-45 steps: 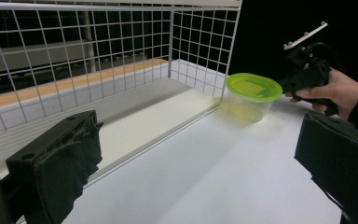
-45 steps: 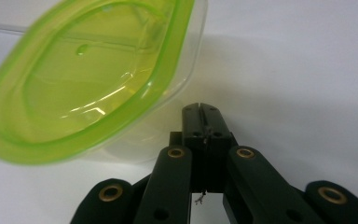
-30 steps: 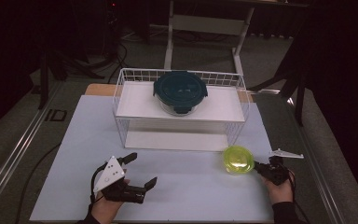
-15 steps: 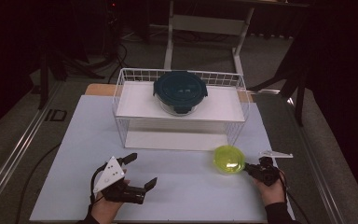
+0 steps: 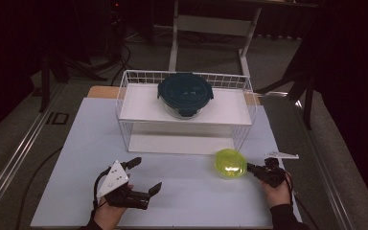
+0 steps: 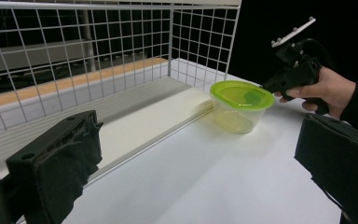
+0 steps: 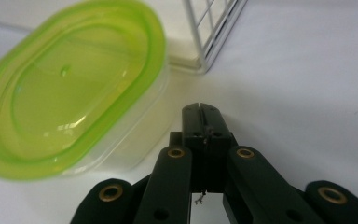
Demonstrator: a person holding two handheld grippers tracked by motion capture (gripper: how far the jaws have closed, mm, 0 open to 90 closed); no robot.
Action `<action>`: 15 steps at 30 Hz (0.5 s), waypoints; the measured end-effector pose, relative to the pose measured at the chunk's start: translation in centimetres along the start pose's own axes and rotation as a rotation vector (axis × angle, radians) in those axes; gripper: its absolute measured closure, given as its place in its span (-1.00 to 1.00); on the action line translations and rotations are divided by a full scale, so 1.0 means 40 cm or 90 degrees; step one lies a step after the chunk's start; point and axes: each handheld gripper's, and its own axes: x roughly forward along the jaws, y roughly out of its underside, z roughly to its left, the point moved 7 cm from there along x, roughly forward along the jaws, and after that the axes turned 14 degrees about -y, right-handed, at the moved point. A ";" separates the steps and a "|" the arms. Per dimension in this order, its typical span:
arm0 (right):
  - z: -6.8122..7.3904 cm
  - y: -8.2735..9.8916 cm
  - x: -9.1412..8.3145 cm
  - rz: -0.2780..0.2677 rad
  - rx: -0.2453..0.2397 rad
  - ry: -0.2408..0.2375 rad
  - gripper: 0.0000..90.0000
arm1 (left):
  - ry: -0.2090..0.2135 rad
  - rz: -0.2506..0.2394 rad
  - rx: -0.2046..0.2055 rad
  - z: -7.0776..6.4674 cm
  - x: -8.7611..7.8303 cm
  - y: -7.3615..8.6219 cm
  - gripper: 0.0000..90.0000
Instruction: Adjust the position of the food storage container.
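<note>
A clear tub with a lime-green lid (image 5: 230, 164) stands on the white table in front of the wire rack's right corner; it is also in the left gripper view (image 6: 240, 105) and fills the left of the right gripper view (image 7: 74, 88). My right gripper (image 5: 250, 167) (image 7: 200, 112) is shut with nothing between its jaws. Its tips sit against or just off the tub's right side, also seen from across the table (image 6: 272, 84). My left gripper (image 5: 143, 175) (image 6: 200, 158) rests open at the front left, empty, jaws pointing toward the tub.
A white wire rack (image 5: 124, 103) (image 6: 121, 60) stands mid-table, with a white board (image 5: 177, 143) under it. On the rack's upper shelf is a round container with a dark teal lid (image 5: 185, 93). The rack's corner wire (image 7: 207, 37) is close to the tub. A table frame stands behind.
The green-lidded tub has slid a little to the left, and my shut right gripper followed it leftward. The left gripper has stayed put.
</note>
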 end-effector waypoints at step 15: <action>0.049 -0.016 0.060 0.004 -0.009 -0.068 1.00 | 0.002 0.003 0.002 -0.001 0.001 0.002 -0.98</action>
